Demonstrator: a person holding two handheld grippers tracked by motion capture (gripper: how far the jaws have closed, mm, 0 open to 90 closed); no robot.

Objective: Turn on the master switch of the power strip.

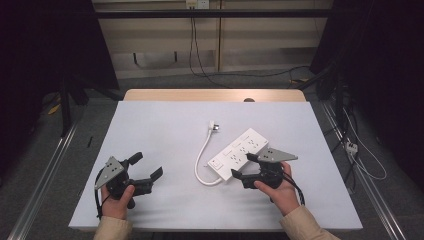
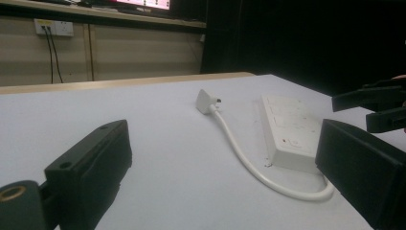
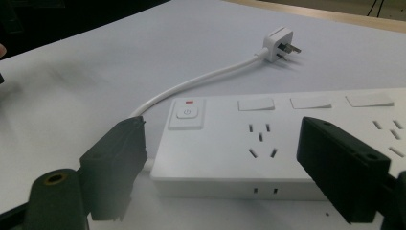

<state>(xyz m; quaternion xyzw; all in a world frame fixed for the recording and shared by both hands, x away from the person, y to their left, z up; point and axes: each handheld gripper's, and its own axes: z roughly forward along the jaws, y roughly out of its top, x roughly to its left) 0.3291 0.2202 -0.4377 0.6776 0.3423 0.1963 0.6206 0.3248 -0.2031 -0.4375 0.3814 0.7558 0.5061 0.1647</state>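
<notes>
A white power strip (image 1: 241, 151) lies slantwise right of the table's middle. Its white cable (image 1: 201, 159) loops off the near end, and the plug (image 1: 214, 126) lies unplugged behind it. My right gripper (image 1: 243, 166) is open at the strip's near end. In the right gripper view the two jaws straddle the strip (image 3: 287, 129) near its switch (image 3: 186, 114) without pressing on it. My left gripper (image 1: 147, 166) rests open at the front left, nothing between its jaws. In the left gripper view, the strip (image 2: 289, 127) and plug (image 2: 207, 101) lie ahead of it.
The pale table top (image 1: 165, 130) ends in a wooden strip (image 1: 215, 95) at the back. A wall socket (image 1: 196, 4) with hanging cables sits behind. More cables and a small adapter (image 1: 351, 146) lie on the floor to the right.
</notes>
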